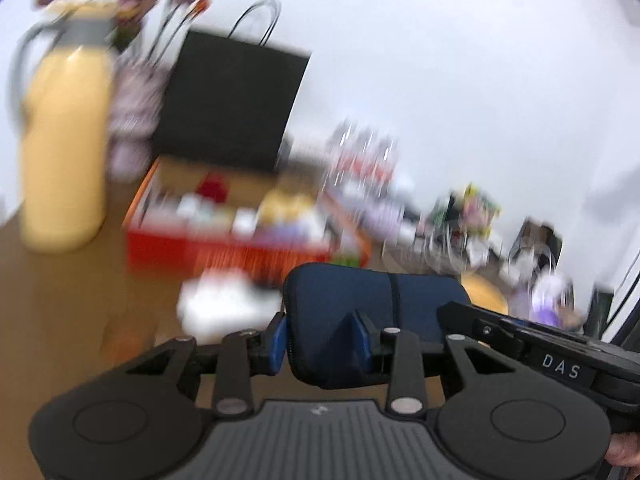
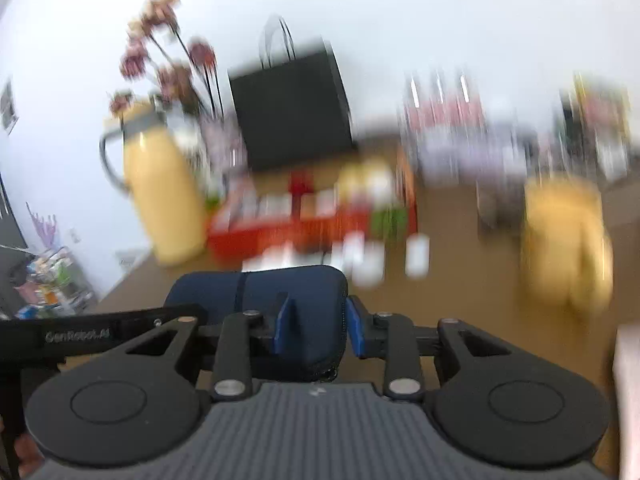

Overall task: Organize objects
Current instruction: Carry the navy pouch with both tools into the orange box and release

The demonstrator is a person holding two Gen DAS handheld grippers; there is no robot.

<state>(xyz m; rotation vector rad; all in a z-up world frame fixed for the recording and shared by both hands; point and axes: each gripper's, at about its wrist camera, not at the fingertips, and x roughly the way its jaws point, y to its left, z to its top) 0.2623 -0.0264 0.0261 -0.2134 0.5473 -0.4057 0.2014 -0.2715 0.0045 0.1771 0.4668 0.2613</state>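
Both grippers clamp one navy case [image 1: 372, 312]: the left gripper [image 1: 322, 344] its left end, the right gripper [image 2: 318, 328] its right end, lifted over a brown table [image 1: 80, 300]. At 10 o'clock stands a yellow flask [image 1: 64, 152]; at 12 a red tray [image 1: 224, 236] and black bag [image 1: 232, 100] against a white wall [image 1: 460, 60]. Everything beyond is blurred.

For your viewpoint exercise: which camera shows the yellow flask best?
The left wrist view: the yellow flask looms large at its left, though blurred and its top cropped by flowers. The right wrist view shows the flask smaller but whole, handle included.
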